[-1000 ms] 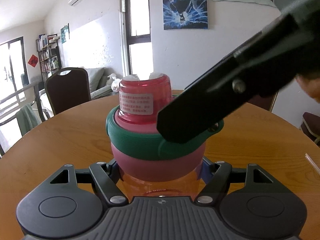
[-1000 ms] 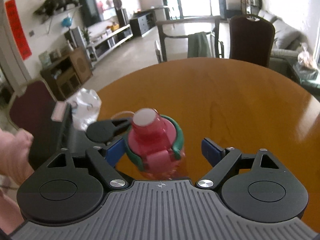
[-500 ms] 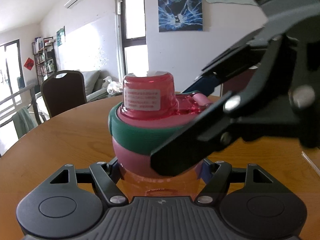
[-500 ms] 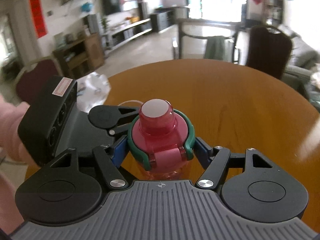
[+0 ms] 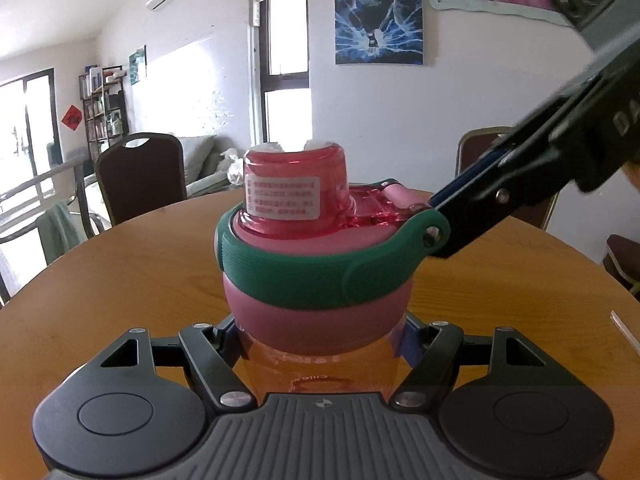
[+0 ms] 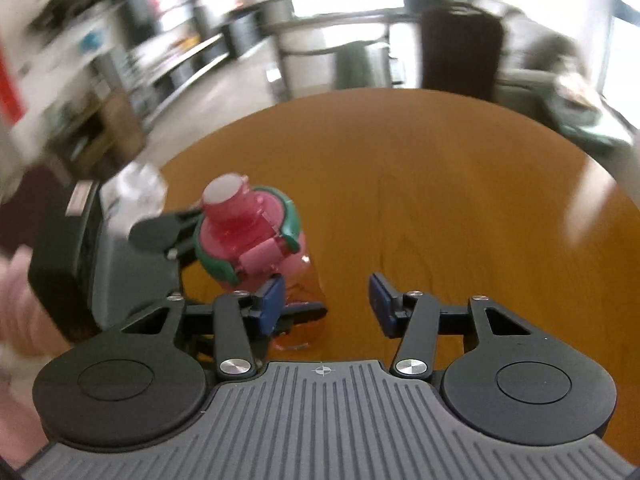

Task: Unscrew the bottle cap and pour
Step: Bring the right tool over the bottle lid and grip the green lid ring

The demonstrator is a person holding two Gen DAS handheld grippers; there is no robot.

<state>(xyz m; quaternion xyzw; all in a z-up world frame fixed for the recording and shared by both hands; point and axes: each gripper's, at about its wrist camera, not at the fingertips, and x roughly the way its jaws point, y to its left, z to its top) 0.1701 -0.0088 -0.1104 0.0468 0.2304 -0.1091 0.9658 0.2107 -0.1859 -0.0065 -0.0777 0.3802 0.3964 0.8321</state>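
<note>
Capped bottle (image 5: 320,364) of orange liquid stands clamped by left gripper (image 5: 320,344).

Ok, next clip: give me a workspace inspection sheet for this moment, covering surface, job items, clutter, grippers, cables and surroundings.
Surface: round wooden table, bare wood around the bottle.
Job's things: pink water bottle upright; its pink cap with green carry loop on, not removed.
Clutter: crumpled clear plastic at the table edge; a thin clear strip at the side.
Grippers: left gripper has its jaws shut on the bottle body below the cap; right gripper has its jaws open, empty, beside the bottle.
Cables: nothing seen.
Surroundings: dark chair, sofa, bookshelf, wall posters; the right wrist view is motion-blurred.
</note>
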